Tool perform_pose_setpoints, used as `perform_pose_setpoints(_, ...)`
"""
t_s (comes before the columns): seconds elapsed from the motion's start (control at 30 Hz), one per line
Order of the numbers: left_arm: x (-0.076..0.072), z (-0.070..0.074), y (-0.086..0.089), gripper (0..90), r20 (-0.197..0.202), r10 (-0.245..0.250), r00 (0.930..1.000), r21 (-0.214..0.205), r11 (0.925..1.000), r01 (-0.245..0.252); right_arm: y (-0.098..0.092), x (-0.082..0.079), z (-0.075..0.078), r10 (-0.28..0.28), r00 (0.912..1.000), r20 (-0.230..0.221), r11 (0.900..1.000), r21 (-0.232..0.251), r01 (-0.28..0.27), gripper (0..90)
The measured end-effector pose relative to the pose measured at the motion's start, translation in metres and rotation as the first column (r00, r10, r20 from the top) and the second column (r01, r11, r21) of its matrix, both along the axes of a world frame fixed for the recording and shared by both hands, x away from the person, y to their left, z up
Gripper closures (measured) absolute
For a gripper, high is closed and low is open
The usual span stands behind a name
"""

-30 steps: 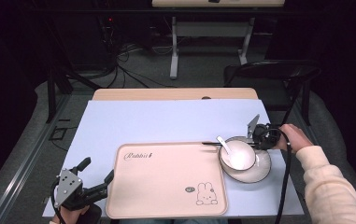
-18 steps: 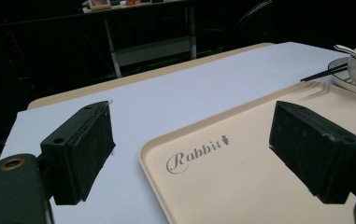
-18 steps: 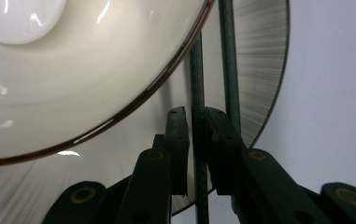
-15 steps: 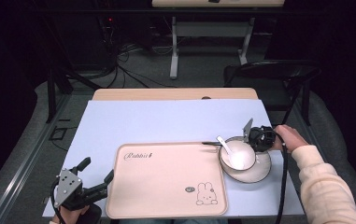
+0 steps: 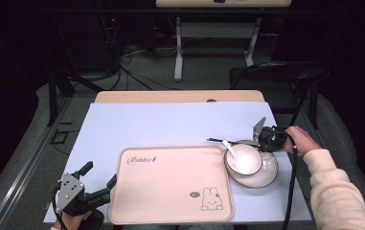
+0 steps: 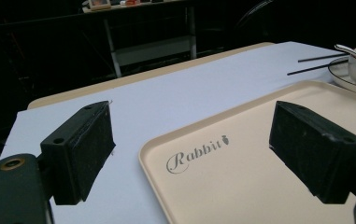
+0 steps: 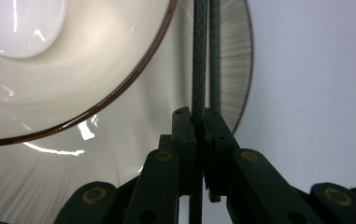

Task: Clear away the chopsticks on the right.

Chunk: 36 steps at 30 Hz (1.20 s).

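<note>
My left claw (image 5: 98, 184) hangs at the near left corner of the bench (image 5: 170, 122), jaws spread wide and gripping nothing. In the left gripper view its two black pads (image 6: 84, 144) straddle the near left corner of the cream tray (image 5: 170, 184): one pad over the pale cover to the claw's left, the other over the tray itself. Part of the claw's body is cut off at the frame's lower edge, and I cannot tell whether the pads touch anything.

Farther right, beyond the tray's right rim, the white bowl (image 5: 243, 159) sits on its plate (image 5: 266, 173) with a white spoon (image 5: 230, 148) leaning inside. The spoon's bowl end is hard to make out against the white.

My right claw (image 7: 199, 119) has just been closing and is now clenched on the dark chopsticks (image 7: 199, 60). They run straight ahead from between the jaws, over the plate's ribbed rim, with the bowl just to the claw's left. One stick partly hides the other, and their far ends are cut off at the top of the right gripper view. From above, the chopsticks' tips (image 5: 216, 141) poke out beyond the bowl, thin and faint, and my hand (image 5: 301, 140) covers the claw's rear.
</note>
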State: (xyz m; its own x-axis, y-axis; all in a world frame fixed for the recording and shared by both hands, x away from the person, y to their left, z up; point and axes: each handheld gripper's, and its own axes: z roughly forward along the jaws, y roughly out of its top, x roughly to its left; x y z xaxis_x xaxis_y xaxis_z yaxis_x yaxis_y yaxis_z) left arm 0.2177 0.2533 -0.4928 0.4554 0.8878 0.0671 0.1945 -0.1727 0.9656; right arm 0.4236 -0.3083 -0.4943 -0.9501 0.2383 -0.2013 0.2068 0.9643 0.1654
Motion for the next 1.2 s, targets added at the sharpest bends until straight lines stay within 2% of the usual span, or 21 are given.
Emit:
perform_pose_setpoints(0.07, 0.0, 0.0, 0.0, 13.7, 0.0, 0.001, 1.0, -0.002, 1.0, -0.001, -0.002, 0.001, 0.007, -0.006, 0.9997, 0.022, 0.9999, 0.015, 0.006, 84.9)
perform_pose_setpoints(0.1, 0.0, 0.0, 0.0, 13.7, 0.0, 0.001, 1.0, -0.002, 1.0, -0.001, -0.002, 0.0, 0.01, -0.032, 0.9992, 0.025, 0.9993, 0.022, 0.032, 84.9)
perform_pose_setpoints(0.17, 0.0, 0.0, 0.0, 13.7, 0.0, 0.002, 1.0, -0.003, 1.0, -0.002, -0.003, 0.001, 0.014, -0.038, 0.9989, 0.027, 0.9989, 0.029, 0.038, 84.9)
perform_pose_setpoints(0.37, 0.0, 0.0, 0.0, 13.7, 0.0, 0.002, 1.0, 0.0, 1.0, -0.002, 0.002, -0.003, 0.039, -0.119, 0.9912, 0.059, 0.9929, 0.019, 0.118, 84.9)
perform_pose_setpoints(0.47, 0.0, 0.0, 0.0, 13.7, -0.001, 0.001, 1.0, 0.002, 1.0, -0.001, 0.006, -0.005, 0.046, -0.131, 0.9892, 0.066, 0.9914, 0.02, 0.13, 84.9)
perform_pose_setpoints(0.6, 0.0, 0.0, 0.001, 13.7, 0.0, 0.001, 1.0, 0.002, 1.0, -0.001, 0.017, -0.013, 0.062, -0.195, 0.9789, 0.062, 0.9808, 0.021, 0.194, 85.0)
perform_pose_setpoints(0.63, 0.0, 0.0, 0.0, 13.7, 0.001, 0.001, 1.0, 0.001, 1.0, -0.001, 0.021, -0.016, 0.066, -0.221, 0.9726, 0.072, 0.9752, 0.03, 0.219, 85.0)
perform_pose_setpoints(0.7, 0.0, 0.0, 0.001, 13.7, 0.001, 0.0, 1.0, 0.0, 1.0, 0.0, 0.027, -0.022, 0.072, -0.277, 0.9591, 0.061, 0.9599, 0.066, 0.273, 85.0)
perform_pose_setpoints(0.77, 0.0, 0.0, 0.001, 13.7, 0.001, 0.001, 1.0, 0.0, 1.0, -0.001, 0.032, -0.027, 0.077, -0.316, 0.9473, 0.051, 0.947, 0.078, 0.312, 85.0)
perform_pose_setpoints(0.8, 0.0, 0.0, 0.001, 13.7, 0.001, 0.001, 1.0, 0.0, 1.0, -0.001, 0.032, -0.027, 0.077, -0.316, 0.9473, 0.051, 0.947, 0.078, 0.312, 85.0)
perform_pose_setpoints(0.83, 0.0, 0.0, 0.001, 13.7, 0.001, 0.0, 1.0, 0.0, 1.0, 0.0, 0.039, -0.033, 0.081, -0.357, 0.933, 0.049, 0.9322, 0.085, 0.352, 85.1)
perform_pose_setpoints(0.87, 0.0, 0.0, 0.001, 13.7, 0.001, 0.0, 1.0, 0.0, 1.0, 0.0, 0.039, -0.033, 0.081, -0.357, 0.933, 0.049, 0.9322, 0.085, 0.352, 85.1)
perform_pose_setpoints(0.9, -0.001, 0.0, 0.001, 13.7, 0.002, 0.0, 1.0, -0.002, 1.0, 0.0, 0.042, -0.035, 0.082, -0.376, 0.9257, 0.045, 0.924, 0.095, 0.37, 85.1)
perform_pose_setpoints(0.93, -0.001, 0.0, 0.001, 13.7, 0.002, 0.0, 1.0, -0.002, 1.0, 0.0, 0.046, -0.039, 0.084, -0.405, 0.9138, 0.036, 0.9111, 0.101, 0.399, 85.1)
perform_pose_setpoints(0.97, -0.001, 0.0, 0.001, 13.7, 0.004, 0.0, 1.0, -0.004, 1.0, 0.0, 0.052, -0.045, 0.086, -0.446, 0.8951, 0.019, 0.8907, 0.111, 0.441, 85.1)
perform_pose_setpoints(1.0, -0.001, 0.0, 0.001, 13.7, 0.005, 0.0, 1.0, -0.005, 1.0, 0.0, 0.054, -0.047, 0.087, -0.466, 0.8846, 0.015, 0.8797, 0.115, 0.462, 85.0)
perform_pose_setpoints(1.07, 0.0, 0.0, 0.001, 13.7, 0.004, 0.0, 1.0, -0.004, 1.0, 0.0, 0.058, -0.052, 0.089, -0.492, 0.8703, 0.003, 0.8641, 0.12, 0.489, 85.1)
perform_pose_setpoints(1.1, 0.0, 0.0, 0.001, 13.7, 0.004, 0.0, 1.0, -0.005, 1.0, 0.0, 0.061, -0.055, 0.091, -0.513, 0.8584, -0.002, 0.8507, 0.132, 0.509, 85.1)
perform_pose_setpoints(1.13, 0.0, 0.0, 0.001, 13.7, 0.004, 0.0, 1.0, -0.005, 1.0, 0.0, 0.062, -0.057, 0.092, -0.52, 0.8545, -0.001, 0.8467, 0.134, 0.515, 85.1)
perform_pose_setpoints(1.17, 0.0, 0.0, 0.001, 13.7, 0.003, 0.0, 1.0, -0.005, 1.0, 0.0, 0.065, -0.06, 0.093, -0.532, 0.8468, -0.012, 0.8376, 0.141, 0.528, 85.1)
perform_pose_setpoints(1.2, 0.0, 0.0, 0.001, 13.7, 0.003, 0.0, 1.0, -0.005, 1.0, 0.0, 0.065, -0.06, 0.093, -0.532, 0.8468, -0.012, 0.8376, 0.141, 0.528, 85.1)
